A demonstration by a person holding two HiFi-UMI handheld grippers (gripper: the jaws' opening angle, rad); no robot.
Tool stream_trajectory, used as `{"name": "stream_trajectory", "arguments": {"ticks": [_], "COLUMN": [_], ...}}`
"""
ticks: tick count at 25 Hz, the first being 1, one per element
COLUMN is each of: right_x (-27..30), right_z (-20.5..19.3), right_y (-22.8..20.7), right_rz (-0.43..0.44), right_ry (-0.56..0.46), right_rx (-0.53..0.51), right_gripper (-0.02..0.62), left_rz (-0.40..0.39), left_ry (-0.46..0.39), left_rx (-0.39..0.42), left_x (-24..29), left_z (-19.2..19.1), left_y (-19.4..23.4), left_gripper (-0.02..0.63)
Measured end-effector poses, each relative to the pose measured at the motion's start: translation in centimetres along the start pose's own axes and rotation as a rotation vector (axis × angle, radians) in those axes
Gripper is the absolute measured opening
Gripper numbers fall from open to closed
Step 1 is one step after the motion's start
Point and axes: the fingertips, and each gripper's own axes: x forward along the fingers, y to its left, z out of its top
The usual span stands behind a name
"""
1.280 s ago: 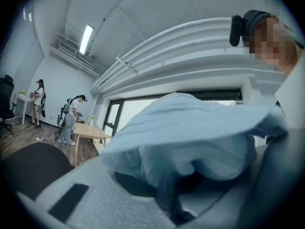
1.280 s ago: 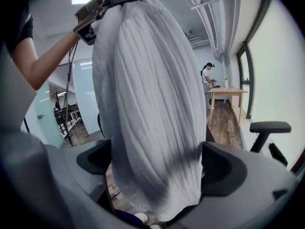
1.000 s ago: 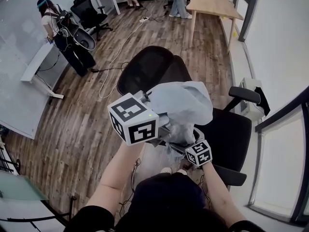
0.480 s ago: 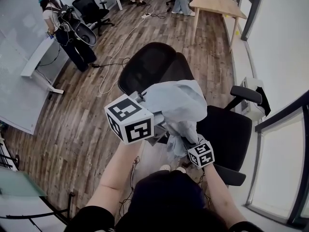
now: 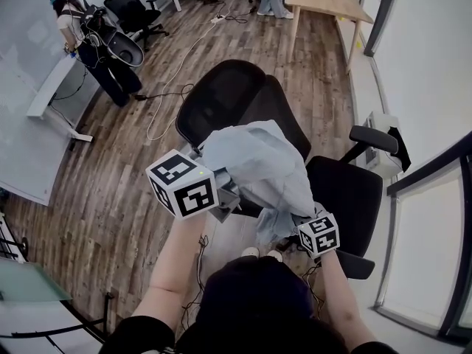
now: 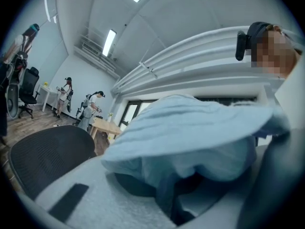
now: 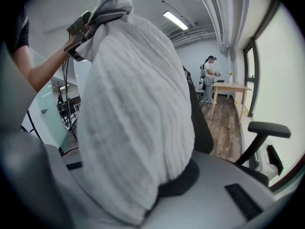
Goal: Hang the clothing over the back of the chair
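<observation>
A: Over the chair, where is the clothing?
B: Bunched up in the air between the 2 grippers, in front of the backrest and above the seat's near edge.
A: And the left gripper?
B: Clamped tight on a fold at the top of the bundle.
A: The right gripper?
B: Lower down. Its jaws have just been closing with cloth between them, and they pinch the hanging end.

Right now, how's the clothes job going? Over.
Left tongs shut on pale blue garment. Right tongs just closed on it. Black mesh chair back ahead, nothing blocking.
</observation>
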Motion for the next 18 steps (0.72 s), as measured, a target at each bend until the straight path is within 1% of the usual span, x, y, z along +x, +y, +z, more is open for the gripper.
{"name": "stream_trajectory", "arguments": {"ticks": [2, 6, 9, 14, 16, 18], "right_x": [-1.3, -4.1, -5.9, -8.6, -9.5, -10.3], "right_z": [1.0, 4.0, 6.7, 10.6, 12.1, 13.5], "right_y": [-0.8, -2.3, -2.9, -3.9, -3.9, -4.0], "right_rz": [-0.031, -0.089, -0.114, -0.164, -0.195, -0.240], "right_ry": [0.000, 0.011, -0.011, -0.044, -0.051, -0.042], "right_rx": [0.001, -0.035, -0.068, -0.212, -0.290, -0.389], "right_gripper": [0.041, 0.041, 0.041, 0.041, 0.041, 0.041], "left_rz": [0.023, 0.070, 0.096, 0.141, 0.166, 0.194], "left_ry": [-0.008, -0.037, -0.054, -0.083, -0.087, -0.096], "left_rx": [0.000, -0.022, -0.040, -0.048, -0.030, -0.016], "left_x": [-0.6, -1.9, -2.9, -3.8, -4.6, -5.4], "left_z": [-0.1, -0.1, 0.0, -0.2, 0.1, 0.5], "left_y": [0.6, 1.8, 2.5, 3.1, 3.4, 3.6], "left_gripper": [0.018, 0.018, 0.018, 0.018, 0.018, 0.018]}}
